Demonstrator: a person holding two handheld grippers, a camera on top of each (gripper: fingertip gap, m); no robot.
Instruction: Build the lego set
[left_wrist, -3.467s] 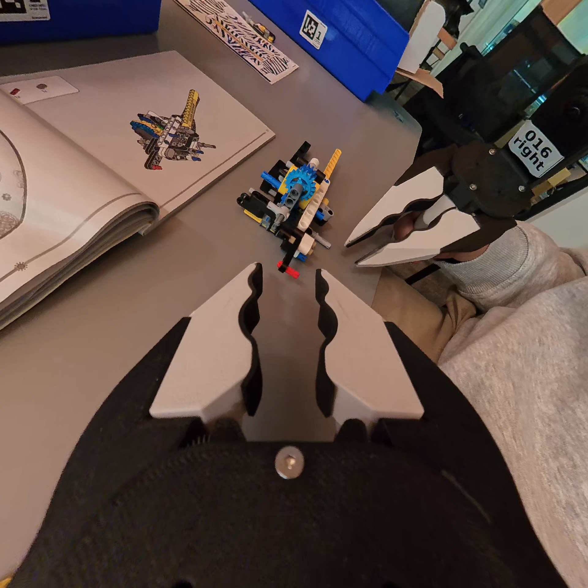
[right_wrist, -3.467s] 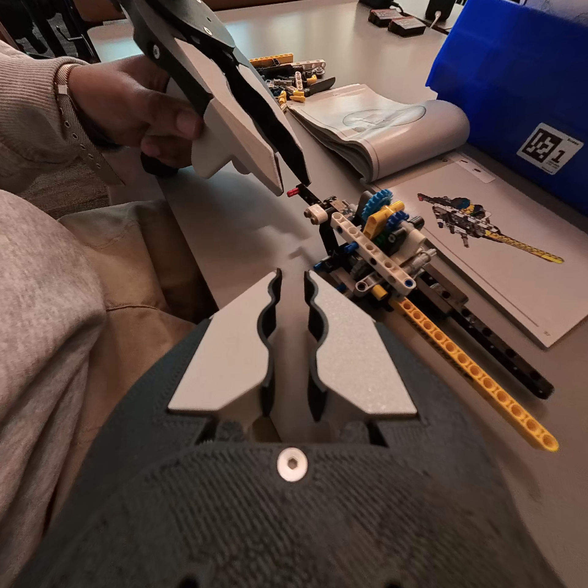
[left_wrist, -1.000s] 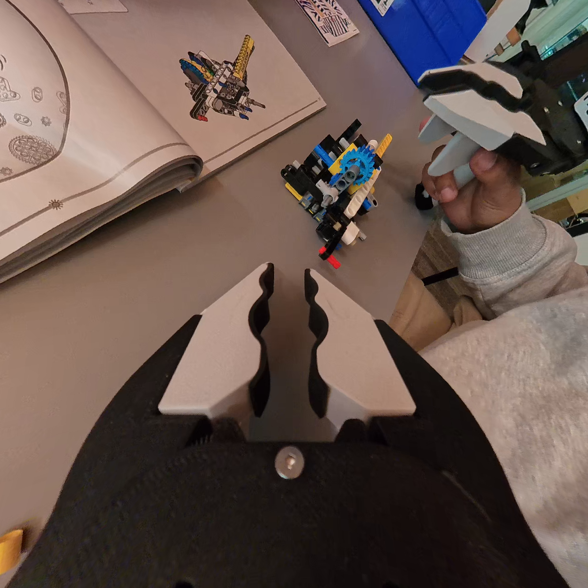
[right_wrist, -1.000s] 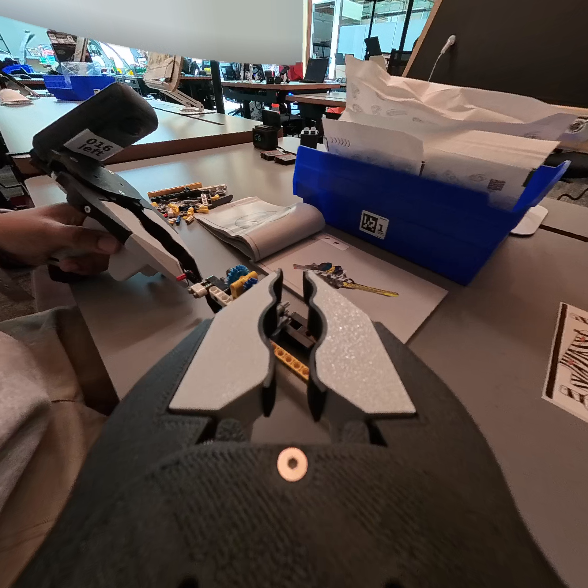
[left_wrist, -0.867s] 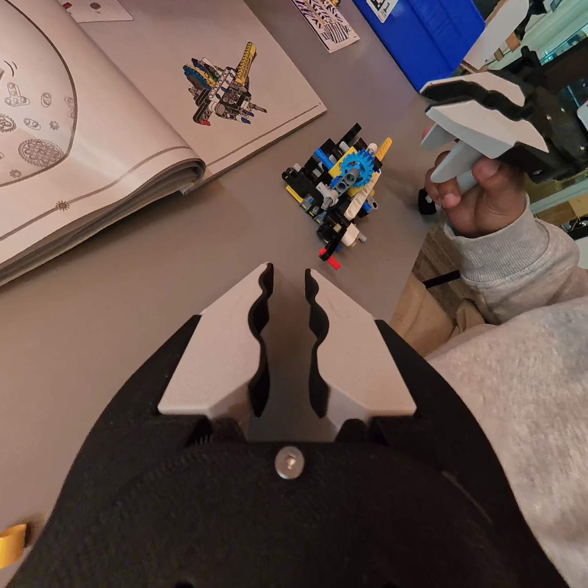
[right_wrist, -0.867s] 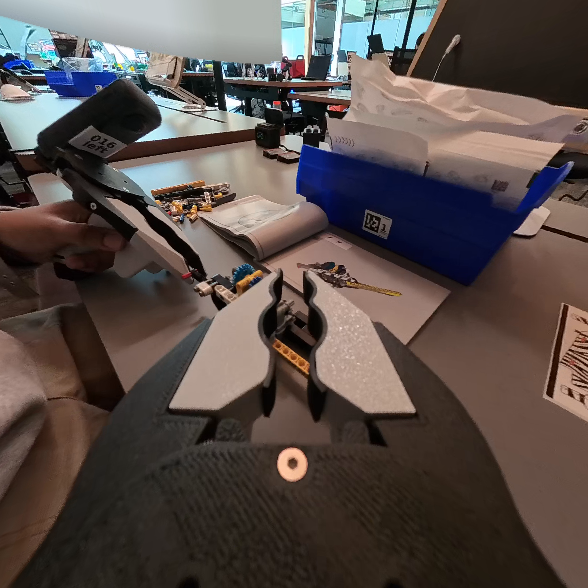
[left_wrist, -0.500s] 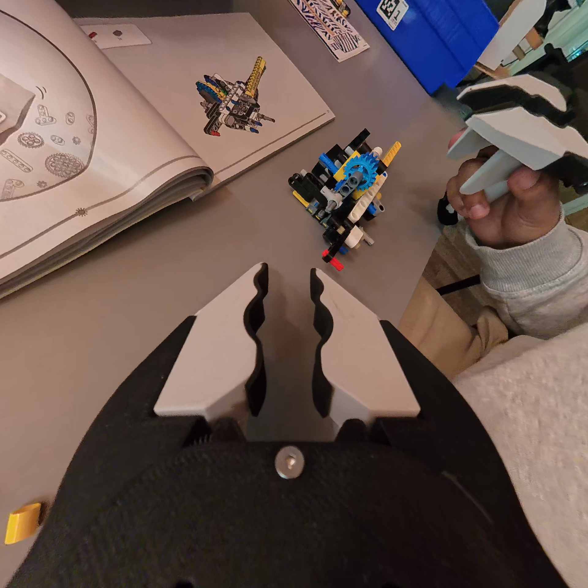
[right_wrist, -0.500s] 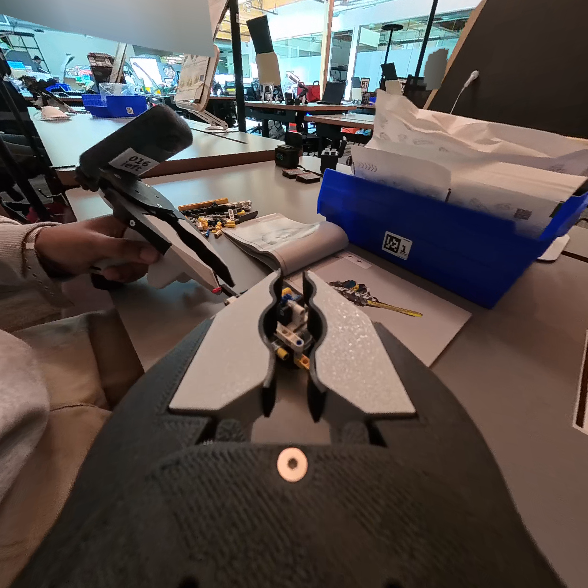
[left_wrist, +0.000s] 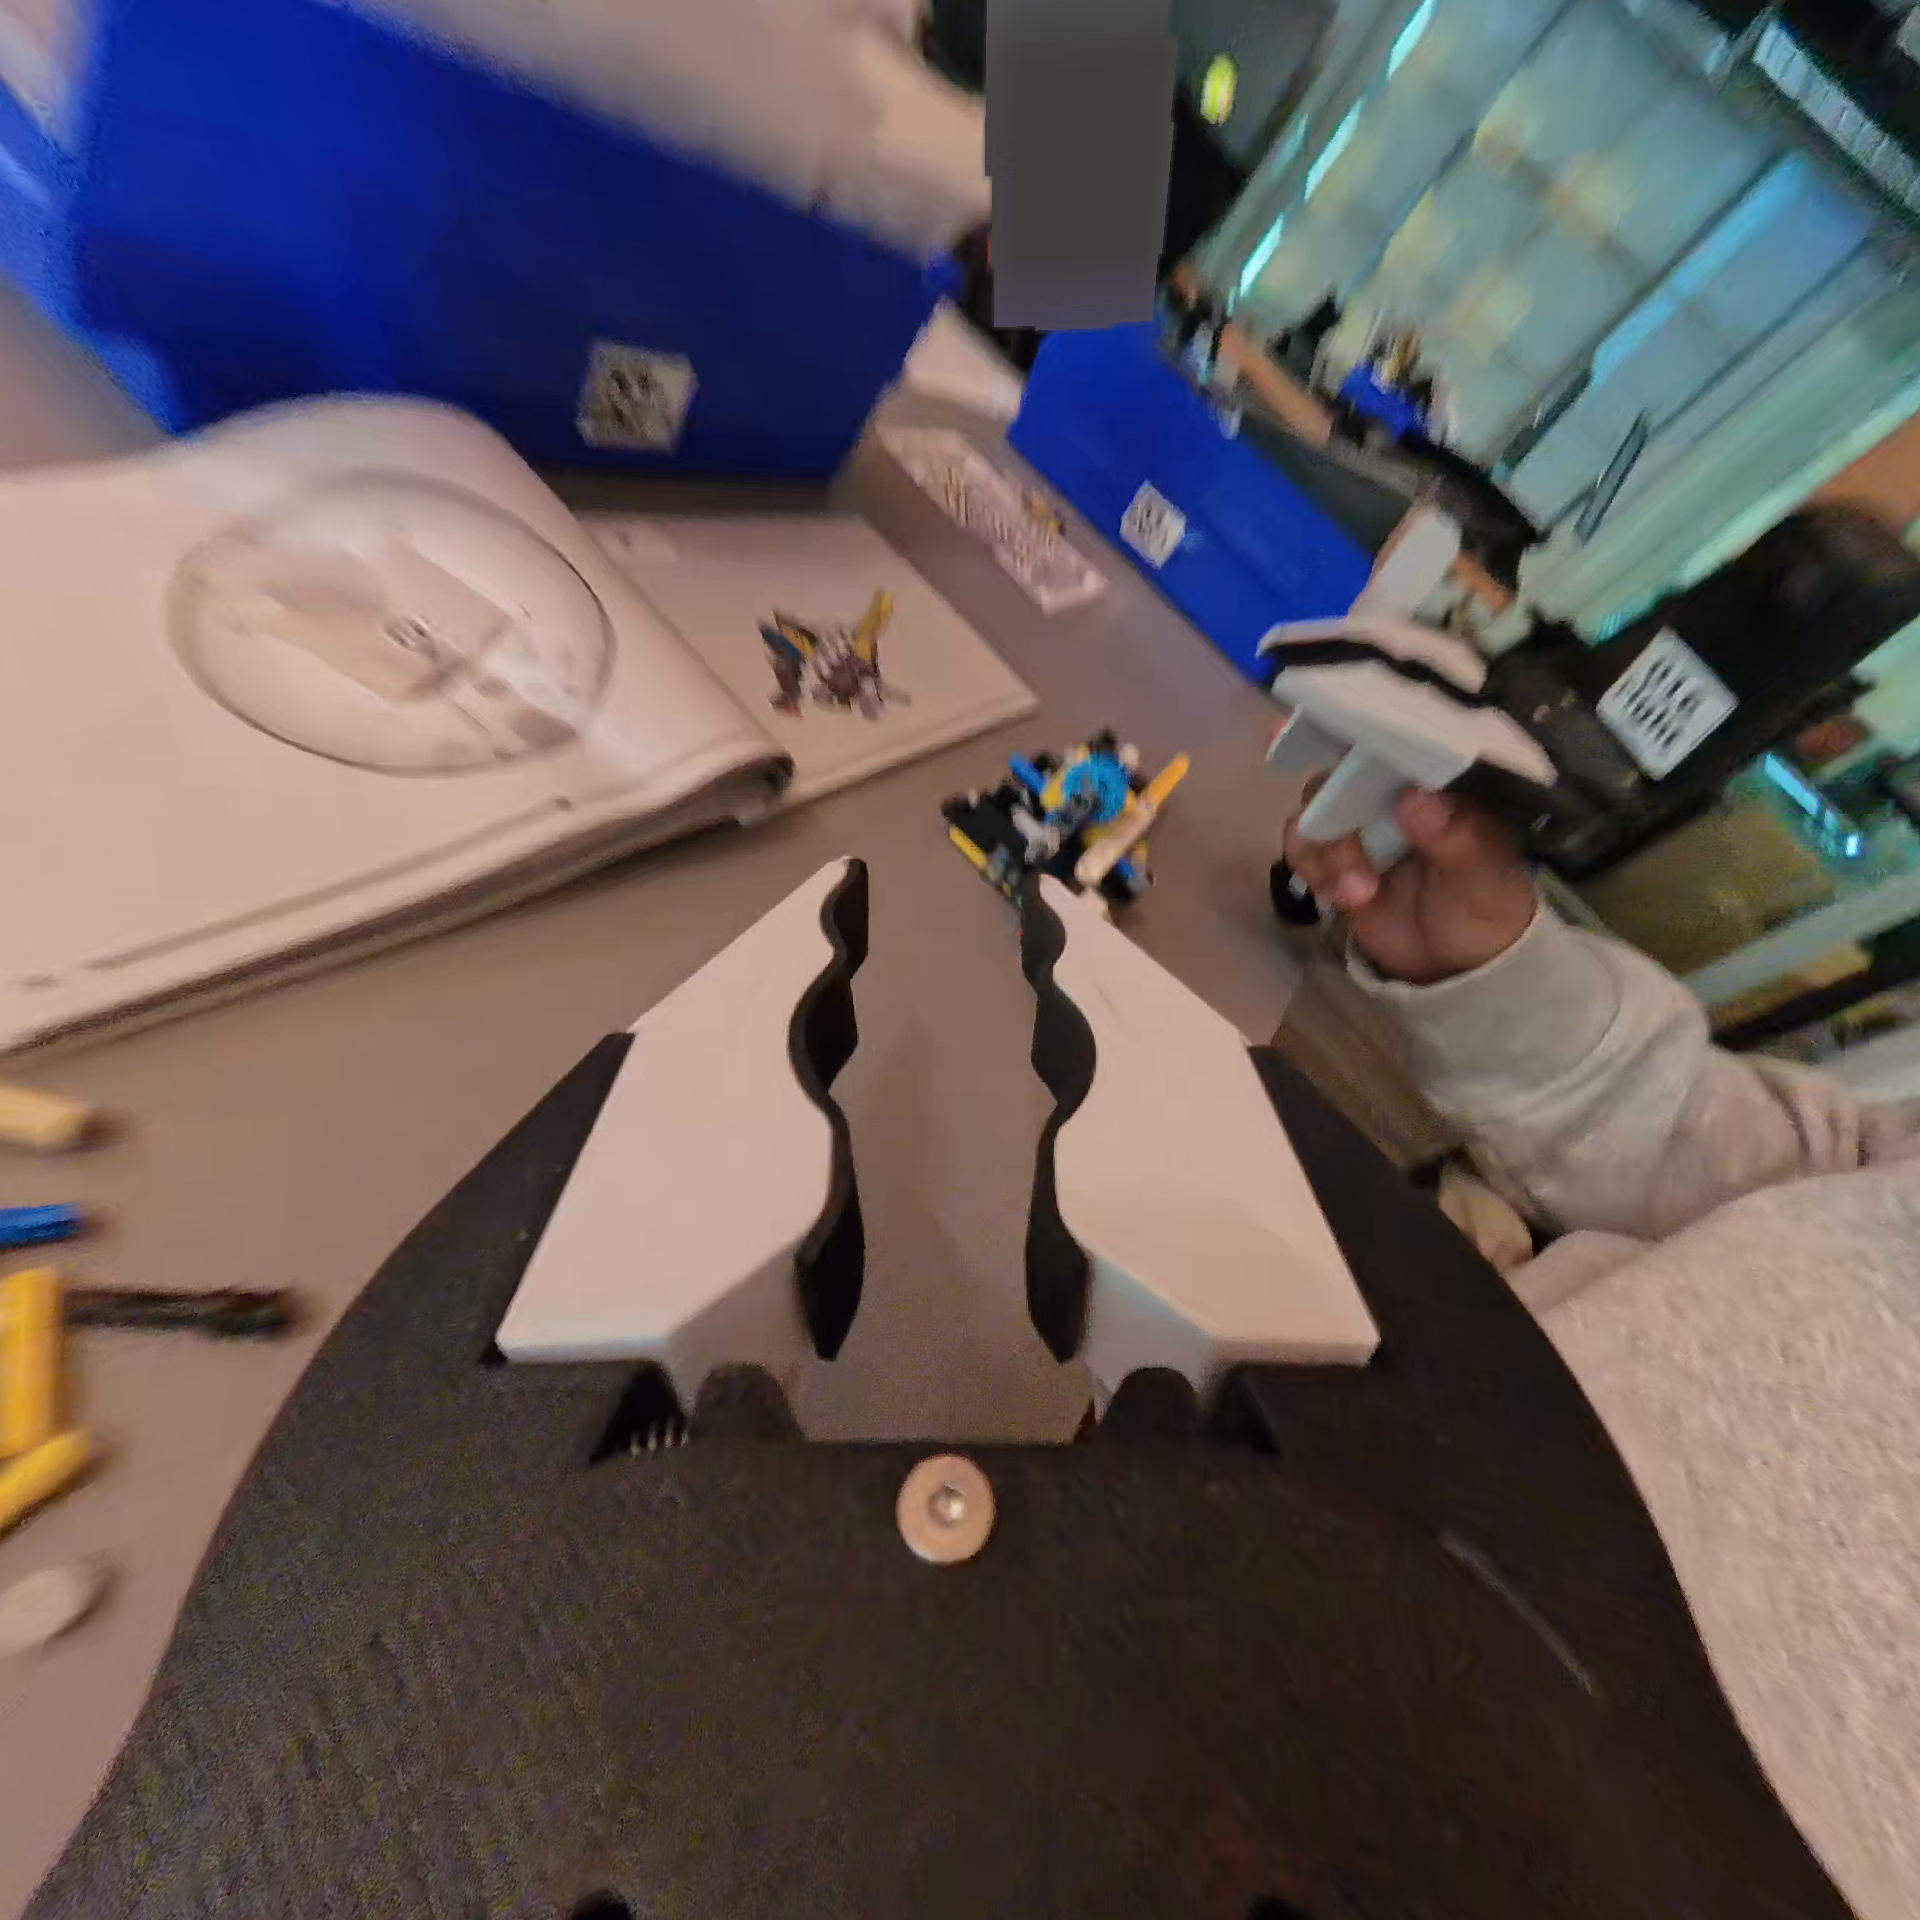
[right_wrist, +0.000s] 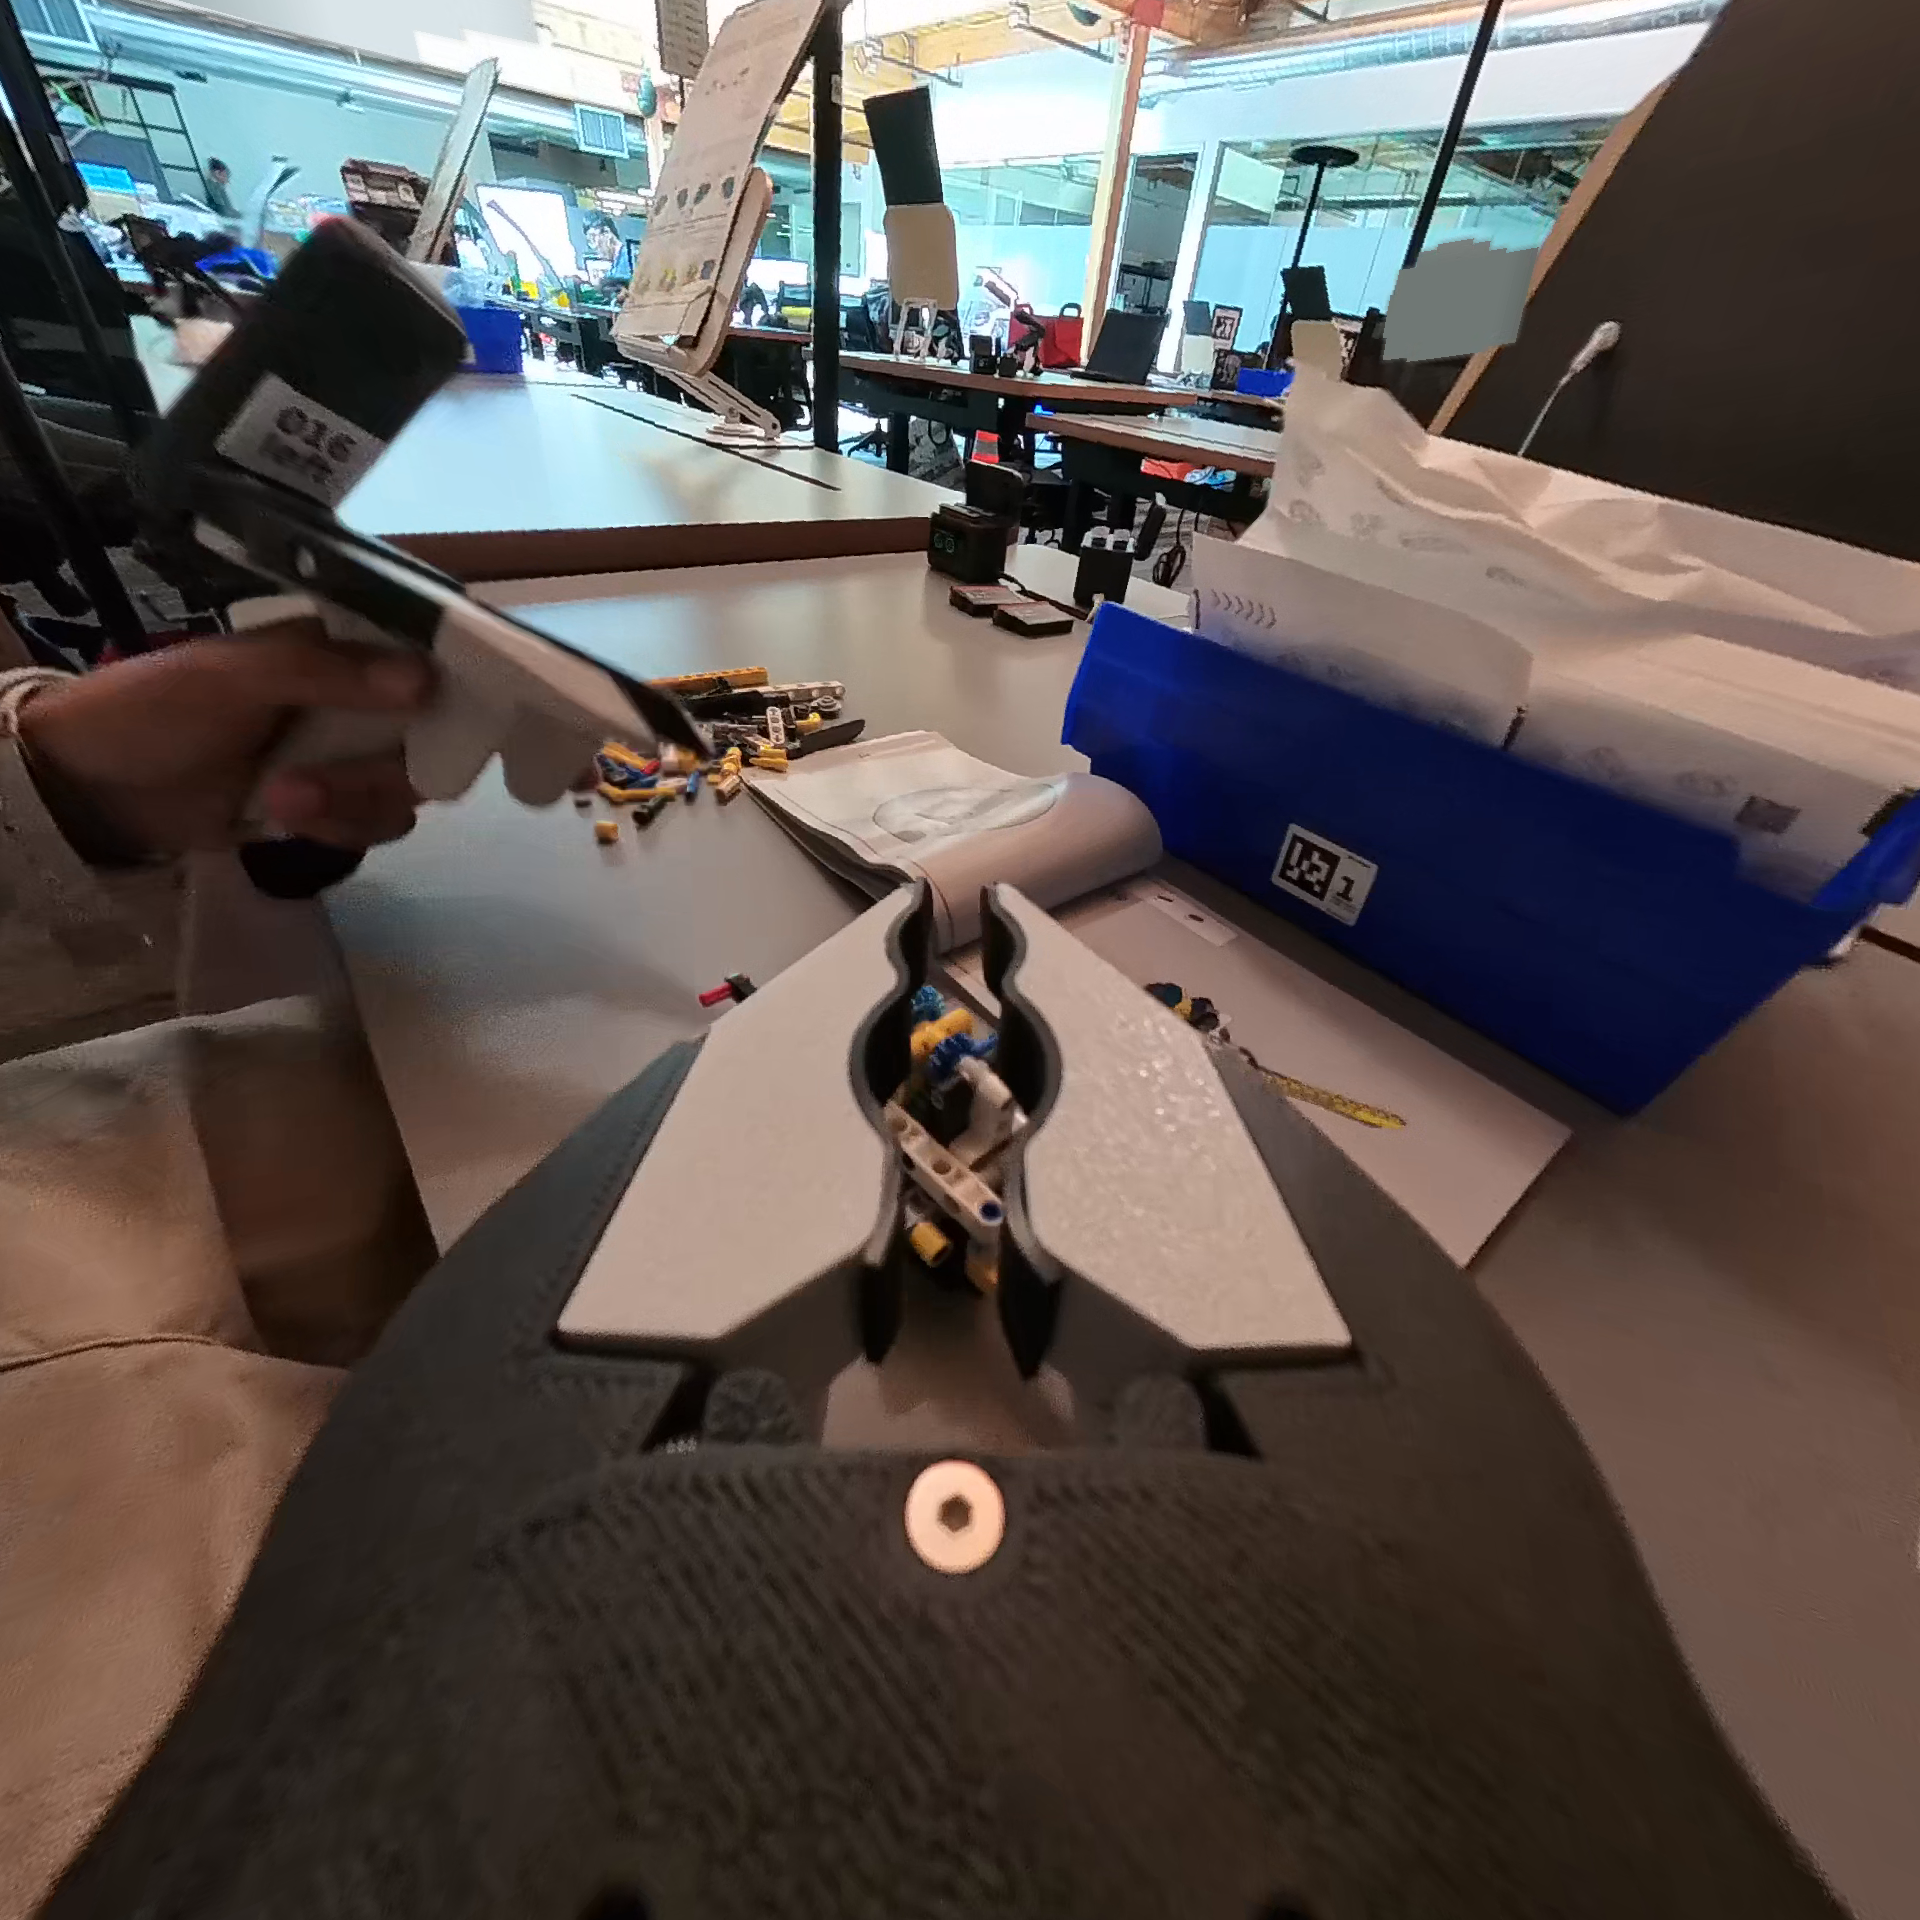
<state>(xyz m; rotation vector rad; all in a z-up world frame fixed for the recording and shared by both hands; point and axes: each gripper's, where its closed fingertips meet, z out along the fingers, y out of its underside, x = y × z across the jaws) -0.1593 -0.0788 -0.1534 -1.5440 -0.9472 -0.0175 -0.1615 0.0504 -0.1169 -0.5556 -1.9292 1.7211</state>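
Note:
The part-built lego model, black, blue, yellow and white, sits on the grey table. My left gripper is open and empty; the view is blurred by motion. In the right wrist view it hangs over the loose lego pieces, away from the model. My right gripper has a narrow gap between its fingers and holds nothing. The model shows through that gap, on the table below. In the left wrist view the right gripper is raised above and right of the model.
The open instruction book lies left of the model, also in the right wrist view. A blue bin with paper bags stands behind it. Another blue bin and a sticker sheet lie farther back. Loose yellow pieces are at the left edge.
My left gripper has swung away from the model to over the loose pieces and opened a little wider. My right gripper has come over the model, which now shows through its gap.

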